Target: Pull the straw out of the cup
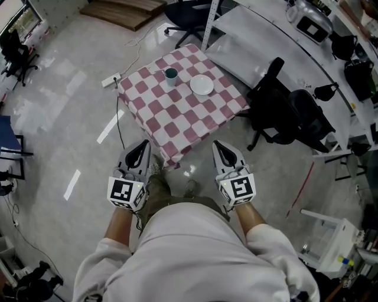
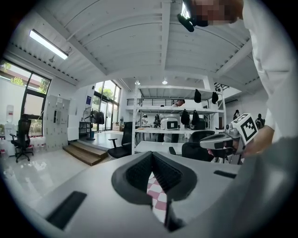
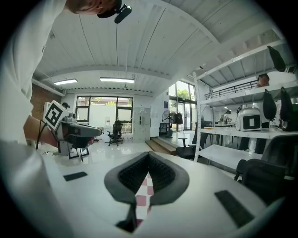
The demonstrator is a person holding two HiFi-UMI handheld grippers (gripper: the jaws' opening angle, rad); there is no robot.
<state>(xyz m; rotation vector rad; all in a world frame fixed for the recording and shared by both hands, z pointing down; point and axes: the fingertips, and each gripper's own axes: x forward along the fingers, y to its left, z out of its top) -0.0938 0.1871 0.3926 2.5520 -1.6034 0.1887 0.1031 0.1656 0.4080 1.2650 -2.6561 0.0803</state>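
A small teal cup (image 1: pixel 170 75) stands near the far side of a table with a pink-and-white checked cloth (image 1: pixel 177 112). It is too small in the head view for a straw to show. A white plate (image 1: pixel 202 85) lies to its right. My left gripper (image 1: pixel 143 145) and right gripper (image 1: pixel 218 145) hover short of the table's near corner, side by side and well away from the cup. Both are shut with nothing in them. In the left gripper view the left gripper (image 2: pixel 151 154) has its pads meeting; in the right gripper view so does the right gripper (image 3: pixel 149 155). The cloth (image 2: pixel 158 197) shows under them.
Black office chairs (image 1: pixel 283 109) stand right of the table beside long white desks (image 1: pixel 277 35). A power strip (image 1: pixel 110 79) with a cable lies on the floor at the table's left. A wooden step (image 1: pixel 127 10) is at the far end. The person's shoes (image 1: pixel 190 186) are near the table corner.
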